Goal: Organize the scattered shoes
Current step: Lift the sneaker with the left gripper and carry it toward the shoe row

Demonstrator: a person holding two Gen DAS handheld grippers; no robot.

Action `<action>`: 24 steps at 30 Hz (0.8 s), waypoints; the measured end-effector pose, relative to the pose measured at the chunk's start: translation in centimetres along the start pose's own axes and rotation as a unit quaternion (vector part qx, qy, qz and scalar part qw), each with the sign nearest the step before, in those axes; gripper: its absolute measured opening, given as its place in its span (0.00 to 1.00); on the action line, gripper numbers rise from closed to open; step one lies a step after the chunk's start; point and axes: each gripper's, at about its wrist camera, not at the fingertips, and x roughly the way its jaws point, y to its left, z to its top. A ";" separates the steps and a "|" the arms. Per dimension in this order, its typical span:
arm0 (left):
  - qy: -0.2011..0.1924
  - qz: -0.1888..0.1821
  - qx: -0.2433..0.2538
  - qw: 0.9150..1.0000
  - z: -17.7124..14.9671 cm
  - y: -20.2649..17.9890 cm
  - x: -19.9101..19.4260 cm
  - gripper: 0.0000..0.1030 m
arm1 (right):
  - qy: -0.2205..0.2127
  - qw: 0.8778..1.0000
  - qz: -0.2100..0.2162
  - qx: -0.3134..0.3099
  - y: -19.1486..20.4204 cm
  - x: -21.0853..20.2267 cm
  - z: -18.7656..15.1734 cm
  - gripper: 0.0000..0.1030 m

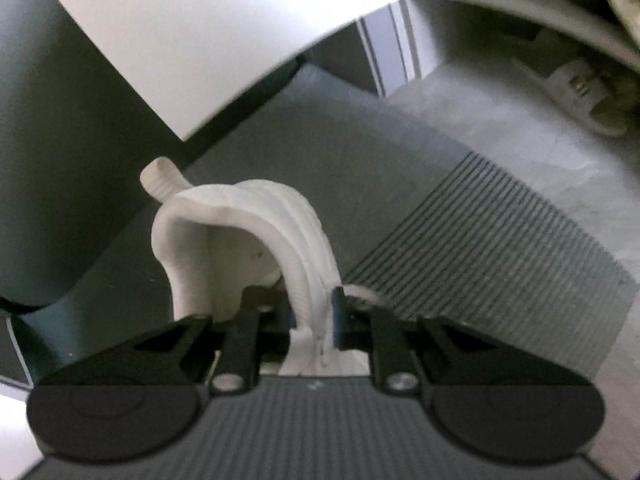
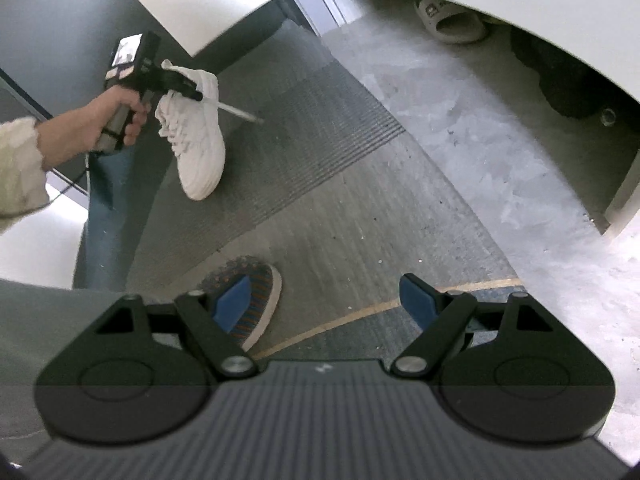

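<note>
Left gripper (image 2: 192, 90) clamping white sneaker (image 2: 200, 152), dangling upper left over ribbed grey mat (image 2: 320, 152). Right gripper (image 2: 328, 304) gaping, empty. Slipper (image 2: 452, 20) sitting top right under white cabinet (image 2: 520, 0).

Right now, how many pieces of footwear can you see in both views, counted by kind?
White sneaker, held off the floor in the left tongs: 1
Pale slide sandal, on the floor under the white furniture: 1
Shoe with a patterned toe, on the floor by the open right tongs: 1
Total: 3
</note>
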 end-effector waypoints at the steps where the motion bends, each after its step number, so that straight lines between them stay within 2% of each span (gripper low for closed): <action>1: -0.006 -0.001 -0.005 1.000 0.0 -0.1 -1.8 0.17 | -0.005 1.000 0.004 -0.001 0.0 -0.7 0.0 0.81; 4: -0.016 -0.002 -0.012 1.000 -0.4 -1.0 -6.1 0.17 | -0.021 1.000 0.016 -0.015 0.0 -3.4 -0.4 0.81; 7: -0.031 -0.001 -0.023 0.999 -1.2 -2.6 -13.1 0.17 | -0.031 0.999 0.028 -0.027 -0.7 -6.7 -1.1 0.81; 10: -0.043 -0.006 -0.038 0.998 -1.9 -3.9 -18.3 0.17 | -0.043 0.998 0.039 -0.039 -1.8 -10.8 -2.2 0.81; 14: -0.073 0.002 -0.072 0.995 -3.5 -5.4 -29.7 0.17 | -0.060 0.994 0.054 -0.069 -3.7 -16.3 -3.9 0.81; 17: -0.093 0.005 -0.091 0.991 -4.1 -5.8 -37.2 0.17 | -0.057 0.992 0.073 -0.087 -4.4 -18.8 -4.5 0.82; 20: -0.111 0.010 -0.084 0.990 -3.8 -6.2 -43.8 0.17 | -0.041 0.989 0.102 -0.100 -4.6 -20.5 -4.5 0.81; 24: -0.145 -0.009 -0.067 0.987 -2.6 -7.3 -48.5 0.17 | -0.019 0.986 0.123 -0.109 -4.5 -20.5 -3.7 0.81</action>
